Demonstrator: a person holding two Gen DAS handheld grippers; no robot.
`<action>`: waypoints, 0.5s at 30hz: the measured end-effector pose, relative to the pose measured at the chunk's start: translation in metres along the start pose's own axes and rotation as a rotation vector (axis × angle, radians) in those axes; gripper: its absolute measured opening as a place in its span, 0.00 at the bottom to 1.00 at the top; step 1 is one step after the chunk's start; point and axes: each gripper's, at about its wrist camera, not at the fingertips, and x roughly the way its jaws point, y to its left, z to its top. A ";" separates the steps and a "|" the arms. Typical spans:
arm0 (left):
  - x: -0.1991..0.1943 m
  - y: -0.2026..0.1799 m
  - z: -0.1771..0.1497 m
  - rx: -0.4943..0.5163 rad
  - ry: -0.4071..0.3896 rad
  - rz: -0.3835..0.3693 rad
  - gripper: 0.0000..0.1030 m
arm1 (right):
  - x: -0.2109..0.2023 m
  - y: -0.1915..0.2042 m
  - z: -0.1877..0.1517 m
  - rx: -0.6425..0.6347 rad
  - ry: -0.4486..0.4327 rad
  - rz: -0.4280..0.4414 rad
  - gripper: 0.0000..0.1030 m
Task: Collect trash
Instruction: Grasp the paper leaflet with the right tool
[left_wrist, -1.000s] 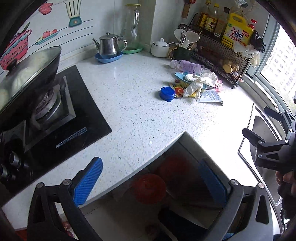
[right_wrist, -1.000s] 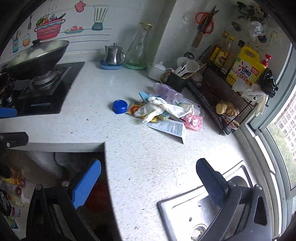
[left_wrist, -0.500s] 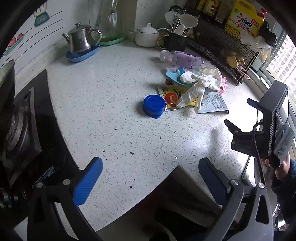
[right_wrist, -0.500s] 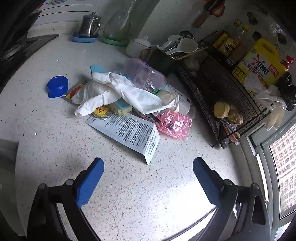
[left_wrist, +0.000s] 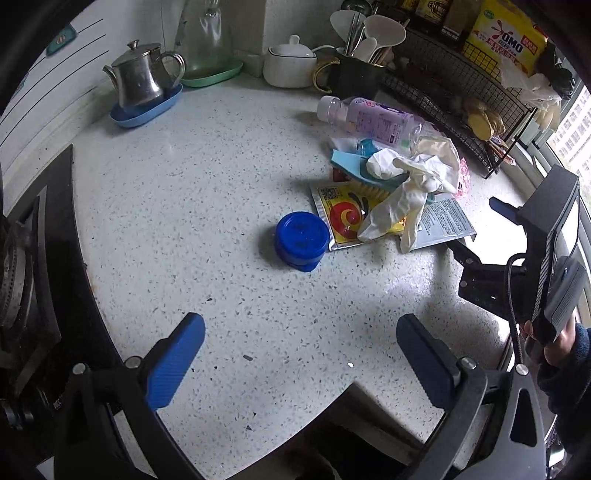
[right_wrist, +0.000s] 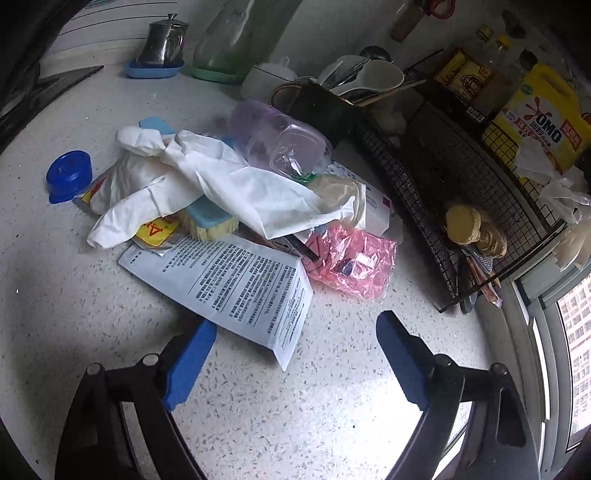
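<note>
A trash pile lies on the speckled counter (left_wrist: 184, 206): a blue lid (left_wrist: 302, 238) (right_wrist: 69, 175), white gloves (left_wrist: 410, 184) (right_wrist: 221, 181), a yellow-red packet (left_wrist: 347, 216), a printed leaflet (right_wrist: 236, 284) (left_wrist: 441, 223), a pink wrapper (right_wrist: 351, 264), a blue-backed brush (right_wrist: 208, 219) and a clear purple bottle (left_wrist: 373, 120) (right_wrist: 280, 142). My left gripper (left_wrist: 299, 360) is open and empty, short of the blue lid. My right gripper (right_wrist: 295, 352) is open and empty, its fingers either side of the leaflet's near corner; it also shows in the left wrist view (left_wrist: 476, 229).
A steel teapot (left_wrist: 142, 79) on a blue dish stands at the back left. A black utensil cup (left_wrist: 354, 75) and a wire rack (right_wrist: 461, 177) with bottles stand behind the pile. The stove (left_wrist: 33, 266) is at the left. The counter edge is near.
Both grippers have moved forward over the counter toward the trash pile. The right one has closed in on the leaflet, the left on the blue lid. Both stay open.
</note>
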 end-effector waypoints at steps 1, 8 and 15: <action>0.000 0.000 0.000 0.001 0.000 -0.001 1.00 | 0.001 0.000 0.001 -0.001 -0.001 -0.001 0.80; 0.005 0.000 -0.005 0.001 0.022 0.006 1.00 | 0.008 -0.003 0.002 0.019 0.015 0.030 0.45; 0.003 0.007 -0.009 -0.030 0.032 -0.013 1.00 | 0.013 -0.009 0.007 0.071 0.053 0.072 0.09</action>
